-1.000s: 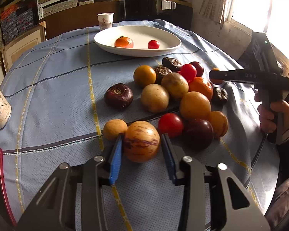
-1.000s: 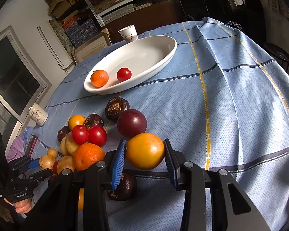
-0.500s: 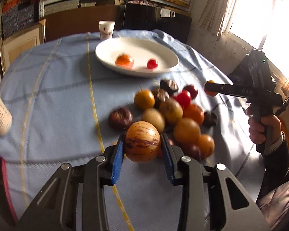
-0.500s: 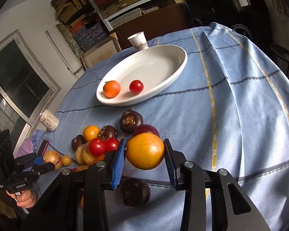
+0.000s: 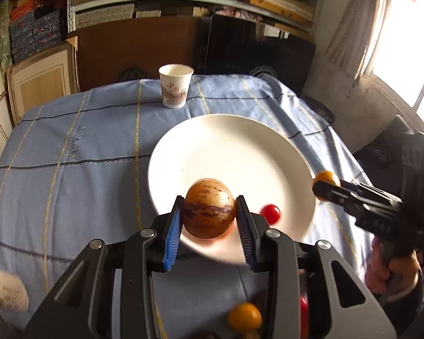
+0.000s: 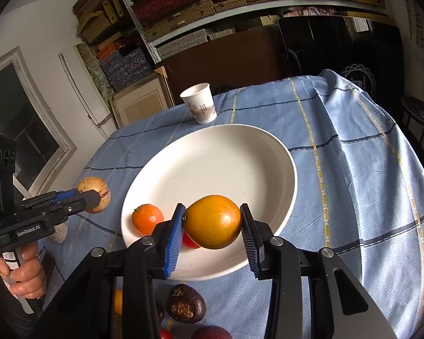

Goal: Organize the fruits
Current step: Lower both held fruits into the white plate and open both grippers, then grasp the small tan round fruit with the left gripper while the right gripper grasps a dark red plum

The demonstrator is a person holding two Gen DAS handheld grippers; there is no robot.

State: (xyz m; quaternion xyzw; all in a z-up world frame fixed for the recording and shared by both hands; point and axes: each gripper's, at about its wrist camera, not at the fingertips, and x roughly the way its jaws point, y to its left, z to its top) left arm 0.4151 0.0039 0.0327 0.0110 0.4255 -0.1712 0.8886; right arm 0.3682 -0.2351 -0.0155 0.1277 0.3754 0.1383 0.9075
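My left gripper (image 5: 209, 216) is shut on a tan fruit with purple stripes (image 5: 208, 207) and holds it above the near rim of the white plate (image 5: 212, 147). My right gripper (image 6: 212, 224) is shut on a yellow-orange fruit (image 6: 213, 221) and holds it over the plate's (image 6: 217, 155) near side. A small orange (image 6: 147, 221) and a red tomato (image 5: 270, 214) lie in the plate. The tomato is partly hidden behind the held fruit in the right wrist view (image 6: 190, 241). Each gripper shows in the other's view: the right one (image 5: 329, 188), the left one (image 6: 94, 196).
A paper cup (image 5: 175, 86) stands behind the plate near the table's far edge. Loose fruits lie on the blue cloth in front of the plate: a dark wrinkled one (image 6: 186, 308), a yellow one (image 5: 244, 317), red ones. A white jar (image 5: 5, 293) stands at the left.
Both grippers have lifted their fruits off the pile and carried them forward to the white plate. The pile has dropped below and behind the fingers.
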